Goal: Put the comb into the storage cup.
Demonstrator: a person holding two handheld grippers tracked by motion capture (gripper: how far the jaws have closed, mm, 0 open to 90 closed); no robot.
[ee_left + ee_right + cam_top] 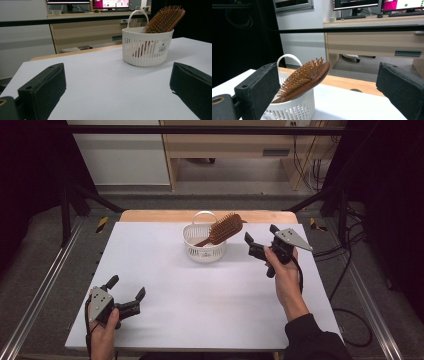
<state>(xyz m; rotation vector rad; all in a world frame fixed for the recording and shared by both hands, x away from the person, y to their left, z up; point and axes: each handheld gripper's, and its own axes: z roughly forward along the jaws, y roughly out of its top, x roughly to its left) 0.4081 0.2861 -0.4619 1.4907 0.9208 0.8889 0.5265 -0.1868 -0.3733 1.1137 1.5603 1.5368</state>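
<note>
A small white slotted basket (204,251) (145,48) (294,108) with a loop handle stands at the far middle of the white table. A brown wooden hairbrush (223,229) (163,20) (303,80) leans in it, handle down, bristled head sticking out over the right rim. My right gripper (261,240) (332,90) is held open just right of the basket, jaws wide apart and empty, apart from the brush. My left gripper (127,287) (117,87) rests open near the table's front left corner, nothing between its jaws.
The white table top (200,290) lies on a wooden board (150,215) whose edge shows at the back. Black frame bars (200,130) cross above the far side. Cables (350,270) trail on the floor to the right. Desks and monitors (357,5) stand beyond.
</note>
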